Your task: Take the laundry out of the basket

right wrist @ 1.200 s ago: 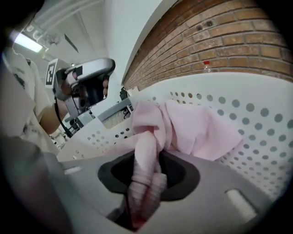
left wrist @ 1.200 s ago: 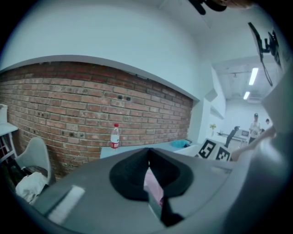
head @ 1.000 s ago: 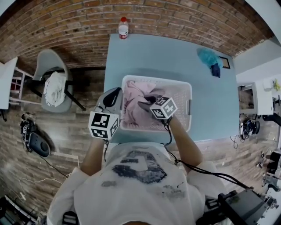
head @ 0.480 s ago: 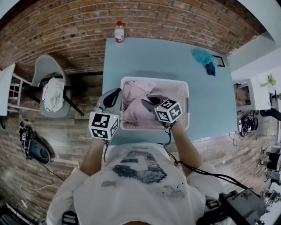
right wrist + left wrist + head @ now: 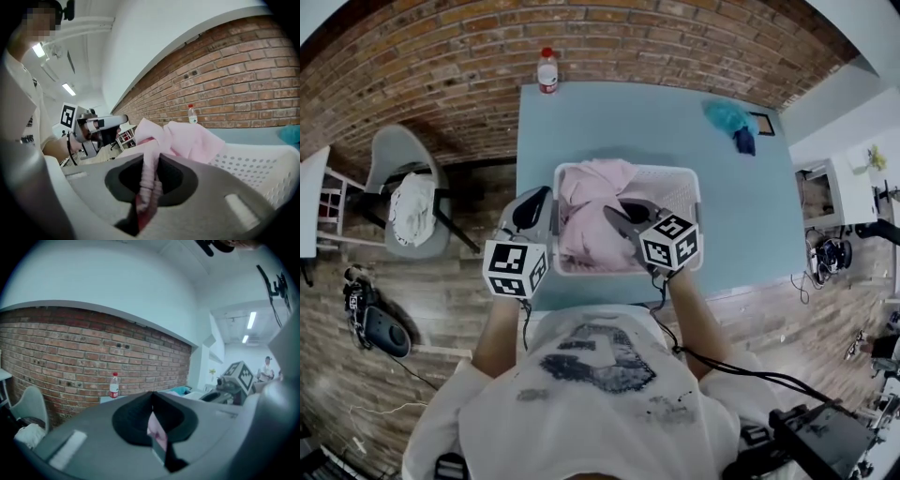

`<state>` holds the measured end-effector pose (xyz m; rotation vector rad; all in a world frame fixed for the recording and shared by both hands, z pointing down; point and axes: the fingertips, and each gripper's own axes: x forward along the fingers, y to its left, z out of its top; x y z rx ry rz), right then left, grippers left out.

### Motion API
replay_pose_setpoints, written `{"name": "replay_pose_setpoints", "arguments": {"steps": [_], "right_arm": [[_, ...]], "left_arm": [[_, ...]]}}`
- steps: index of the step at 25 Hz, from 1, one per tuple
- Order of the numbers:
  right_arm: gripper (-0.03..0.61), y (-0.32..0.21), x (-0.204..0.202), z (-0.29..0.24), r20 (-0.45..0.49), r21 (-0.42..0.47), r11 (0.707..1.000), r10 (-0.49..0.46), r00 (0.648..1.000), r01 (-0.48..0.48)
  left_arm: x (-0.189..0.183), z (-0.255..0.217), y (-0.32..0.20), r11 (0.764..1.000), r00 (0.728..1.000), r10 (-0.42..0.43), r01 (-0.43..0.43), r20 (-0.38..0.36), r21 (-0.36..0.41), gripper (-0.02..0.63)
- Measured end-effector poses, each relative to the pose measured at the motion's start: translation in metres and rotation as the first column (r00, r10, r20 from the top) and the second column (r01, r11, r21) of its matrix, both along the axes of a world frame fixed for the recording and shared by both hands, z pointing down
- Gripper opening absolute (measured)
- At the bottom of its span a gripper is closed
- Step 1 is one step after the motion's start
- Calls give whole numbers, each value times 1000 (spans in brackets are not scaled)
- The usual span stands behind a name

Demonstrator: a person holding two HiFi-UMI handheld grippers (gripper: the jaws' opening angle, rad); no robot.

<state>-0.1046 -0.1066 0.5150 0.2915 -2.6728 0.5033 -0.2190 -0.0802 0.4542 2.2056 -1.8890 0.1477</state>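
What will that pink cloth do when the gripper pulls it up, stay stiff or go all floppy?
Probably floppy: the cloth bunches into folds where the right gripper pinches it. It will likely hang and trail, since most of it lies heaped in the basket. It looks thin, so probably light.

No legible words or numbers. Only black-and-white square marker patterns on the cubes of the left tongs [image 5: 541, 199] and right tongs [image 5: 615, 216]; label on the bottle [image 5: 547, 71] far beyond them too small to read.
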Motion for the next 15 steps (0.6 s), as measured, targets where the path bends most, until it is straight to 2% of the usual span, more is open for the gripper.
{"name": "replay_pose_setpoints", "arguments": {"steps": [5,15], "right_arm": [[41,1,5,-35,51,74,997,32,998,-36],[41,0,29,-100,187,105,986,105,977,-126]], "left_arm": [[1,-4,0,1000,1000,-6,6,7,23,-8],[14,-10,4,999,1000,-13,12,12,34,-8]]}}
